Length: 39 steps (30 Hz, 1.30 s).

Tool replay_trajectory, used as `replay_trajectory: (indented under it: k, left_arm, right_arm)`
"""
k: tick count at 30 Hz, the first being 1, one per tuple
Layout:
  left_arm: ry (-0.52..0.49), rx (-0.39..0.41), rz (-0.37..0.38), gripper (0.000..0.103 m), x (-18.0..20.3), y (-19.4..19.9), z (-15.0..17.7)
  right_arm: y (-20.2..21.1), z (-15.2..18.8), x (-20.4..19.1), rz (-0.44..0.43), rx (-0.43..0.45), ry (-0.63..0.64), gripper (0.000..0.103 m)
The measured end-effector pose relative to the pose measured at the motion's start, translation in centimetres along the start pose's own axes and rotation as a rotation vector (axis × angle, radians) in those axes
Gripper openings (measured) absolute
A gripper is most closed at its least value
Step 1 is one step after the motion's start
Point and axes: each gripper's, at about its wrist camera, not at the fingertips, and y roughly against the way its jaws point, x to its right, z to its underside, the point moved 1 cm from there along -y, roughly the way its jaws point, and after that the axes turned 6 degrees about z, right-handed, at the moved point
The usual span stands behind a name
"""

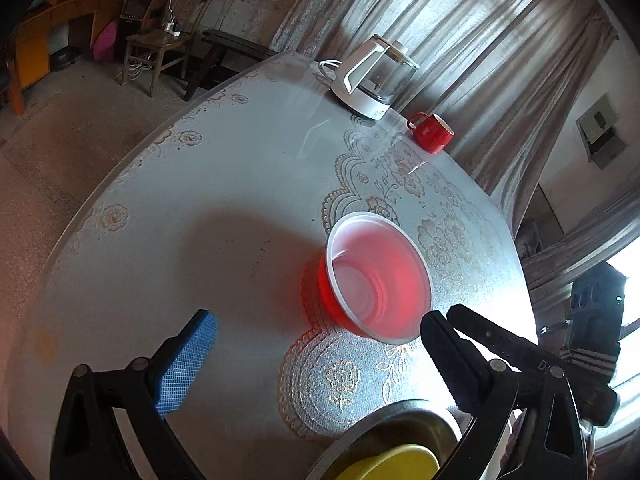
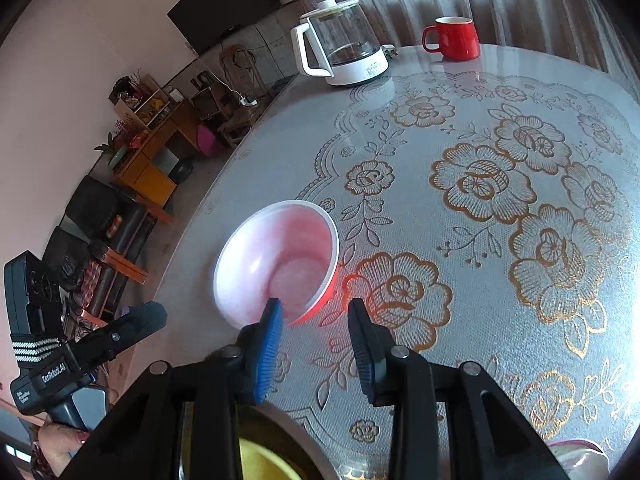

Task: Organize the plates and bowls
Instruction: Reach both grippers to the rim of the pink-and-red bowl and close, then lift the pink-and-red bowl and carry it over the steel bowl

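Note:
A red bowl with a white inside (image 1: 378,280) stands upright and empty on the flowered tablecloth; it also shows in the right wrist view (image 2: 276,260). My left gripper (image 1: 316,332) is open and empty, just short of the bowl, which lies ahead toward its right finger. My right gripper (image 2: 314,312) is open; its blue-padded left finger (image 2: 268,344) overlaps the bowl's near rim and its right finger is outside the bowl. A yellow bowl (image 1: 392,464) sits in a metal plate (image 1: 404,412) under the grippers, mostly hidden.
A white-and-glass kettle (image 1: 372,76) and a red mug (image 1: 430,130) stand at the table's far edge by the curtain; both show in the right wrist view, kettle (image 2: 340,44), mug (image 2: 454,38). A pale dish (image 2: 580,456) peeks in at bottom right.

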Motion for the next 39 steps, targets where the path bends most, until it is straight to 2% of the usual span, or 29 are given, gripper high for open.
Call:
replay_trajectory:
  k: [6,9,12,16,21,26,30,32,39]
  left_arm:
    - [-0.007,-0.029,0.010,0.100,0.2,-2.2,-1.3]
    - [-0.007,-0.049,0.009,0.095,0.3,-3.3,-1.7]
    - [-0.014,-0.060,0.004,0.087,0.3,-4.1,-2.0]
    - [-0.041,-0.087,0.006,0.072,0.5,-5.2,-2.1]
    - [-0.057,-0.101,0.004,0.061,0.7,-6.0,-1.8]
    - [-0.102,-0.097,-0.011,0.044,1.2,-6.1,-1.7]
    - [-0.134,-0.092,-0.035,0.038,1.5,-5.9,-1.5]
    - [-0.152,-0.079,-0.045,0.030,1.7,-5.6,-1.4]
    - [-0.246,-0.049,-0.080,0.025,3.4,-4.6,-0.7]
  right_arm:
    - [-3.1,-1.9,0.8,0.001,-0.048,-0.050,0.033]
    - [-4.2,-2.3,1.1,-0.004,-0.064,-0.055,0.033]
    - [-5.2,-2.3,1.4,-0.012,-0.085,-0.059,0.033]
    - [-6.0,-2.1,1.6,-0.027,-0.100,-0.066,0.026]
    - [-6.5,-1.9,1.9,-0.028,-0.107,-0.066,0.024]
    - [-6.8,-1.7,1.7,-0.025,-0.117,-0.064,0.019]
    - [-6.7,-1.4,1.6,-0.025,-0.120,-0.067,0.016]
    - [-6.5,-1.4,1.4,-0.021,-0.117,-0.061,0.013]
    - [-5.4,-1.2,1.0,-0.038,-0.087,-0.045,0.009]
